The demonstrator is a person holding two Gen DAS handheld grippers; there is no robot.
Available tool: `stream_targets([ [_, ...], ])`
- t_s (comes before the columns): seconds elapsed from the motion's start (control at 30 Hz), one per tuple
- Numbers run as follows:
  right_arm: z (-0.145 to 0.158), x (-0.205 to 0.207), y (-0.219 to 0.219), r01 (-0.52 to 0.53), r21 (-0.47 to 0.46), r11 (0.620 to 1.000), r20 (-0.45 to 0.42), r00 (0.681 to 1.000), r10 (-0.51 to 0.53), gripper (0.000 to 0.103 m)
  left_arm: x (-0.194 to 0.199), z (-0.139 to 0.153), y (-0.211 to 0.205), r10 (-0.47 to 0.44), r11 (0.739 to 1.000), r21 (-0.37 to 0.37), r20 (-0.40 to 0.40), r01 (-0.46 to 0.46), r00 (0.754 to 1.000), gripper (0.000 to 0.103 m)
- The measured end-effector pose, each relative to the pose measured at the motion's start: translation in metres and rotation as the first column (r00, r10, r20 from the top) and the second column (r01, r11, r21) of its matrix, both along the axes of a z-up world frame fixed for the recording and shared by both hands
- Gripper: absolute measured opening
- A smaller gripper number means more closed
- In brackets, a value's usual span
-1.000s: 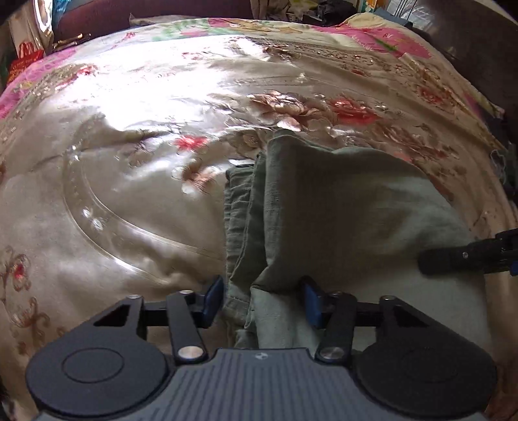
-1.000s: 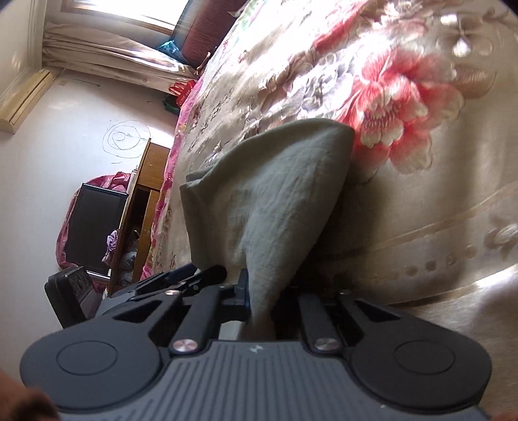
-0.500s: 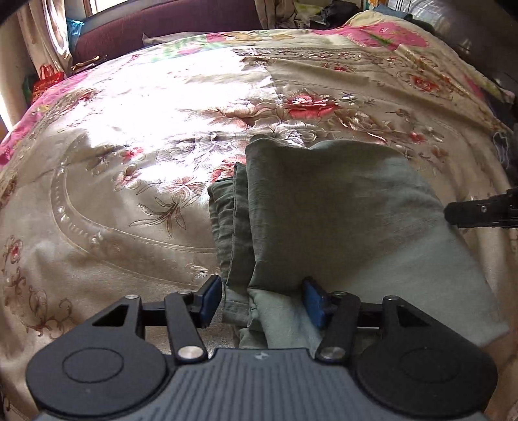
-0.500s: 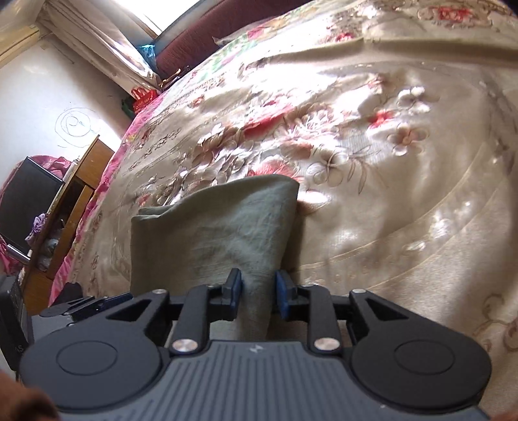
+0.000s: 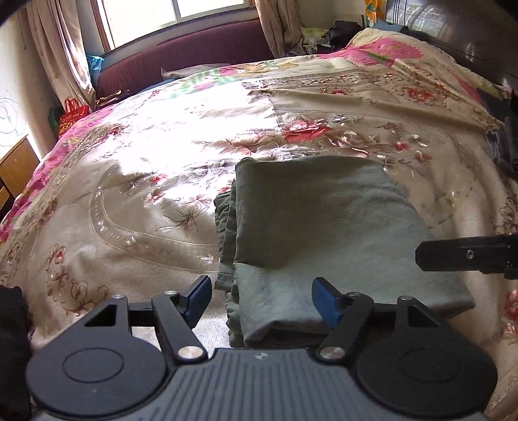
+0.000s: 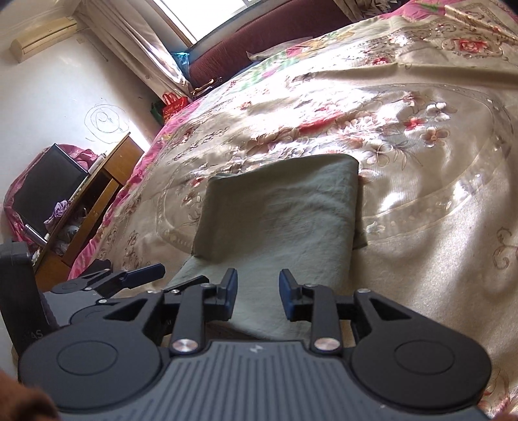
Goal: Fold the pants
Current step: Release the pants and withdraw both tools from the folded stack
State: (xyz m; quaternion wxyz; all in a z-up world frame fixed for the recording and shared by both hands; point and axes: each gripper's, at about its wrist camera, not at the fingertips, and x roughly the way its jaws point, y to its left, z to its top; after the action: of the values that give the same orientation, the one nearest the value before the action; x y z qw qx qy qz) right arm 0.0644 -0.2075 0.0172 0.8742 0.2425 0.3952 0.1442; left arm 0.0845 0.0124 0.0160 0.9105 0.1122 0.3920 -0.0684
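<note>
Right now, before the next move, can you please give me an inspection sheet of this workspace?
Surface: floral bedspread, wrinkled, partly in bright sun.
Job's things: green pants, folded into a flat rectangle on the bedspread; layer edges show on their left side.
Clutter: dark items at the bed's right edge, unclear what.
Grippers: left hand-held gripper open, astride the pants' near edge; right hand-held gripper open above the pants.
Cables: nothing seen.
Surroundings: window with curtains, maroon sofa, wooden desk, dark monitor.
</note>
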Motion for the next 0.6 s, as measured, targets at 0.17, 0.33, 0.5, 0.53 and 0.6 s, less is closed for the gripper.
stream_targets([
  [0.17, 0.005, -0.012, 0.008, -0.007, -0.014, 1.000, 0.012, 1.000, 0.007, 0.031, -0.013, 0.002, -0.001, 0.019, 0.999, -0.034, 0.014, -0.019, 1.000, 0.089],
  [0.33, 0.004, -0.021, 0.013, -0.013, -0.019, 1.000, 0.006, 1.000, 0.013, 0.031, -0.024, 0.000, -0.004, 0.043, 0.999, -0.014, 0.034, -0.042, 0.999, 0.097],
  [0.5, -0.001, -0.031, 0.016, -0.006, -0.032, 0.999, 0.001, 1.000, 0.006, 0.032, -0.034, -0.004, -0.005, 0.058, 0.998, -0.029, 0.044, -0.057, 0.997, 0.103],
  [0.53, -0.002, -0.032, 0.017, -0.004, -0.034, 0.999, -0.001, 1.000, 0.004, 0.032, -0.035, -0.005, -0.005, 0.059, 0.998, -0.033, 0.041, -0.057, 0.997, 0.103],
  [0.6, -0.005, -0.035, 0.017, -0.002, -0.033, 0.999, -0.011, 1.000, 0.002, 0.032, -0.037, -0.008, -0.006, 0.060, 0.998, -0.030, 0.033, -0.059, 0.998, 0.103],
])
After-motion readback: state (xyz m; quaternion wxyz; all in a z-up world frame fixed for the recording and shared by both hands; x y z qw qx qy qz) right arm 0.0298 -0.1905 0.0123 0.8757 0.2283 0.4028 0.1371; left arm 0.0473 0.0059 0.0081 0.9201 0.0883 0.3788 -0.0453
